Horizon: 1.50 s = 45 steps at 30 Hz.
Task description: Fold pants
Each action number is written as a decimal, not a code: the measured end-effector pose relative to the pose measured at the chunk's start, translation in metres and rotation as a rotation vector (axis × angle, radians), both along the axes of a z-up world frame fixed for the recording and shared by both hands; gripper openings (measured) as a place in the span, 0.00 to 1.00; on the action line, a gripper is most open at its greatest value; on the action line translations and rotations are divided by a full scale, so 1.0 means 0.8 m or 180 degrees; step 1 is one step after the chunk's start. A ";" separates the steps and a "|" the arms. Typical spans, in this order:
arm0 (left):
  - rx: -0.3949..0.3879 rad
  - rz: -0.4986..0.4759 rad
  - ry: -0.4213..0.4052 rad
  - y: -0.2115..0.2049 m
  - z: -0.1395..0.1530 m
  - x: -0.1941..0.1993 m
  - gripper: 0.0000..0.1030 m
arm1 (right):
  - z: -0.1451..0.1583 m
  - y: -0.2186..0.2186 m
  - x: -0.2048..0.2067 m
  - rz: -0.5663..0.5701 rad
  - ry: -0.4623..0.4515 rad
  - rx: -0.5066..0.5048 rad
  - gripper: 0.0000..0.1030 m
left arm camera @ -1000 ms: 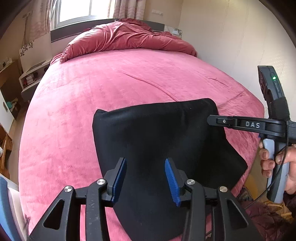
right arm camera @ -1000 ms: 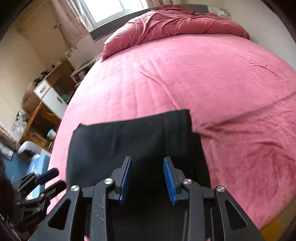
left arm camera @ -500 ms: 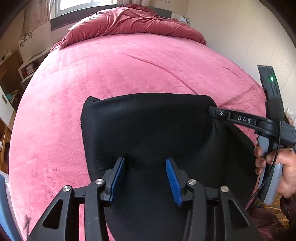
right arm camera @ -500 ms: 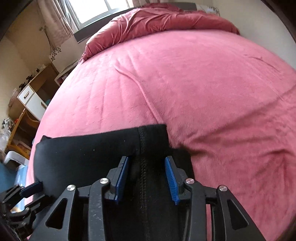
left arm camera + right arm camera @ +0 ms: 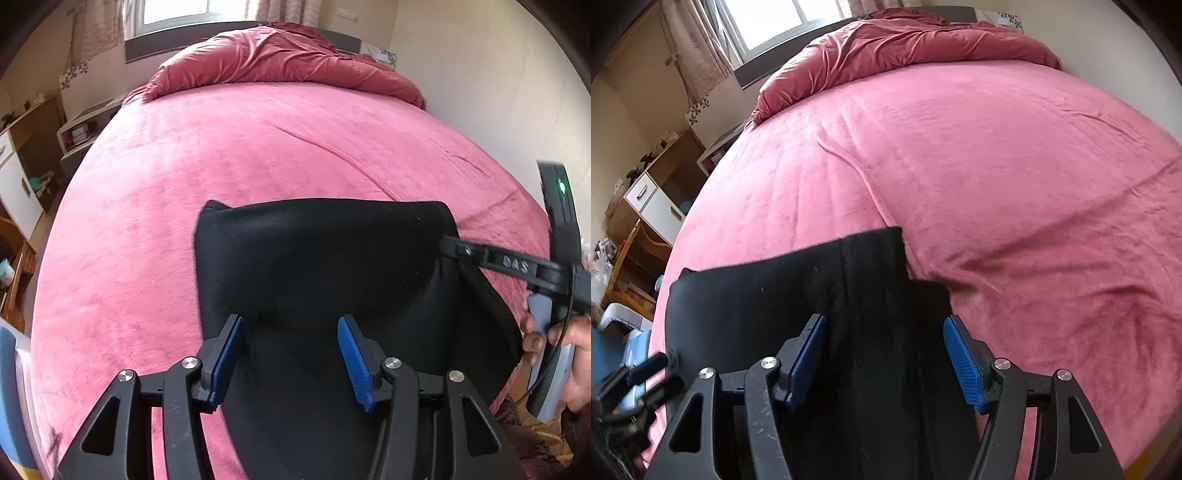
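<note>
1. Black pants (image 5: 325, 266): a folded, matte, soft dark fabric lying flat on the pink bed cover (image 5: 184, 177), at the near edge of the bed. The outline is roughly rectangular, with a straight far edge and a rounded far-left corner in the left wrist view.
2. Pants, orientation: the far folded edge runs left to right across the bed. A stitched seam (image 5: 846, 280) runs from that edge towards the right wrist camera. Which end is waist and which is hem cannot be told. On the right side a lower layer juts out past the upper one as a stepped corner (image 5: 927, 291).
3. Left gripper (image 5: 290, 354): black frame with blue ribbed pads, jaws apart over the pants; they have just been opening. The fabric lies beneath and between the pads, with no pinch visible.
4. Right gripper (image 5: 884, 358): same build, jaws wide apart and just been opening, the seam strip lying between the pads, unclamped. In the left wrist view one of its fingers meets the pants' far-right corner (image 5: 448, 240), and a hand (image 5: 561, 354) holds its grey handle.
5. Bed cover: plush pink fleece with shallow creases, spread over the whole mattress.
6. Duvet (image 5: 905, 48): darker red, crumpled in a heap at the head of the bed below the window (image 5: 184, 11).
7. Bedside cabinet (image 5: 653, 199): wood with white drawers, left of the bed; small items on top, too small to identify.
</note>
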State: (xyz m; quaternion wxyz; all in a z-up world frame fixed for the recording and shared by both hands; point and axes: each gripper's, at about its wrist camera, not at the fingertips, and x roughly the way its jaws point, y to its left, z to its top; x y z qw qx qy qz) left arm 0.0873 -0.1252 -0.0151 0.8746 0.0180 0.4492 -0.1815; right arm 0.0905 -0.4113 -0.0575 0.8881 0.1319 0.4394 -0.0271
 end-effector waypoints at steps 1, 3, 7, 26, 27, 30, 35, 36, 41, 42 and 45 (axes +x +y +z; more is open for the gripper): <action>-0.0056 0.0043 0.0010 0.007 0.001 0.001 0.56 | -0.001 -0.001 -0.004 0.0005 0.0021 0.0011 0.68; -0.0187 0.0147 0.0084 0.028 -0.002 0.004 0.66 | -0.006 -0.011 -0.007 0.0055 0.0140 0.0229 0.75; -0.0519 0.0271 0.0377 0.072 -0.027 0.017 0.71 | -0.017 -0.026 -0.008 0.0221 0.0258 0.0367 0.87; -0.1518 -0.0281 0.0906 0.068 -0.073 0.034 0.48 | -0.060 -0.037 -0.004 0.1042 0.0512 0.1047 0.58; -0.1560 -0.0296 0.0881 0.071 -0.066 0.034 0.44 | -0.055 -0.034 -0.006 0.1046 0.0500 0.1004 0.55; -0.1549 -0.0379 0.0764 0.078 -0.048 0.024 0.42 | -0.038 -0.021 -0.008 0.1077 0.0458 0.0863 0.53; -0.1491 -0.0526 0.0556 0.073 -0.018 0.019 0.42 | -0.015 -0.023 -0.009 0.1080 0.0400 0.0794 0.52; -0.1490 -0.0558 0.0543 0.072 -0.012 0.020 0.42 | -0.012 -0.022 -0.009 0.1093 0.0407 0.0767 0.52; -0.1470 -0.0617 0.0484 0.072 -0.004 0.015 0.39 | -0.009 -0.020 -0.008 0.1027 0.0446 0.0791 0.53; -0.1443 -0.0614 0.0450 0.071 -0.002 0.013 0.39 | -0.010 -0.020 -0.007 0.1024 0.0454 0.0800 0.53; -0.1402 -0.0564 0.0456 0.083 -0.012 0.008 0.38 | -0.022 -0.023 -0.001 0.1043 0.0547 0.0775 0.62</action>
